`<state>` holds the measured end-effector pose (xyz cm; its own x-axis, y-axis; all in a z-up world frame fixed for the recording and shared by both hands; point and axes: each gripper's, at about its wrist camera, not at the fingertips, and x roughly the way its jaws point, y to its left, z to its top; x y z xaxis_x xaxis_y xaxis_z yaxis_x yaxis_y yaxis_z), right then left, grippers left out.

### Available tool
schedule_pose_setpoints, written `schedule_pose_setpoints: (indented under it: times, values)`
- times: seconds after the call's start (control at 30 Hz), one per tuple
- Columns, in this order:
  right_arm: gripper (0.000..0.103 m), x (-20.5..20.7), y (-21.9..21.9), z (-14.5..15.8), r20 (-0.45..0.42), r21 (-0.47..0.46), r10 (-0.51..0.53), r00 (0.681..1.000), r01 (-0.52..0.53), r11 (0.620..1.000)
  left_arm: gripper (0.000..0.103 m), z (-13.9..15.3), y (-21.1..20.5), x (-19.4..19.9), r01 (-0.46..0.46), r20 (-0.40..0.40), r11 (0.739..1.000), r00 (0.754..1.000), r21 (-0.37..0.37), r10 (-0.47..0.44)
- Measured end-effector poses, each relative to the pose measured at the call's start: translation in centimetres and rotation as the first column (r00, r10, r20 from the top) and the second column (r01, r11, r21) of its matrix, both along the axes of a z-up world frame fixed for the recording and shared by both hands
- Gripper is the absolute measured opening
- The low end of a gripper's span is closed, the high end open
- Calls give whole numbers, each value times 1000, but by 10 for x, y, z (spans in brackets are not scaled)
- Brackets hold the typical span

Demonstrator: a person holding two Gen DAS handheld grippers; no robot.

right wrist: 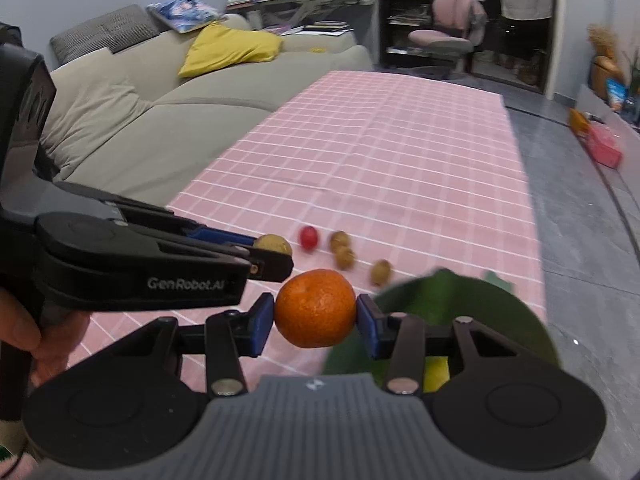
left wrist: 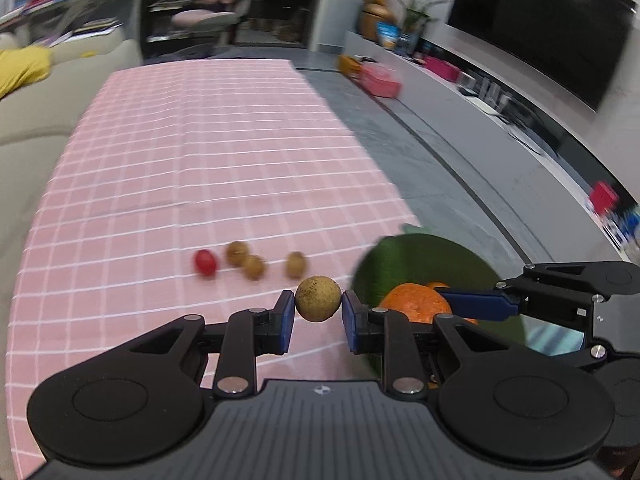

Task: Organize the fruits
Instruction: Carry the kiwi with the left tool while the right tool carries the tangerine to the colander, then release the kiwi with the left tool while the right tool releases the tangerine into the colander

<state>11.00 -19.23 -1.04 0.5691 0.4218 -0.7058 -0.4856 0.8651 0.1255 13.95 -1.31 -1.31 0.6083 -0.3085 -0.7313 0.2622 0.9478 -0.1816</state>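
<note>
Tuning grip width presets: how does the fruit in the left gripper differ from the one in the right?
The longan in the left gripper is tan-brown, speckled and small; the mandarin in the right gripper is bright orange, dimpled and clearly bigger. The left jaws stand narrower than the right. Both fruits are round, pinched between blue pads, clear of the pink checked tablecloth.

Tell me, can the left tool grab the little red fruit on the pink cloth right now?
Probably not yet. The left tool is already shut on a round brown fruit, so its pads are full. The red fruit lies in the open on the pink cloth with nothing over it, so an empty tool could likely reach it.
</note>
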Motion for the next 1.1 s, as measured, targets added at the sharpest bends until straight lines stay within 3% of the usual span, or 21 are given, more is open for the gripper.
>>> schedule_pose_setpoints:
  times: [0.23, 0.43, 0.87, 1.1]
  values:
    - [42, -15, -58, -1, -11, -18, -123, 992, 122, 992, 28, -8, -37, 5, 87, -89, 995, 992, -49, -91]
    - [42, -10, -91, -8, -59, -13, -215, 975, 214, 977, 28, -32, -63, 11, 168, -197, 986, 966, -19, -168]
    - [42, 5, -110, -27, -118, -19, -233, 965, 233, 972, 28, -31, -94, 28, 190, -134, 982, 973, 14, -186]
    - [42, 25, -113, -40, -137, -37, -217, 966, 214, 976, 28, -44, -108, 54, 185, -212, 981, 962, 55, -170]
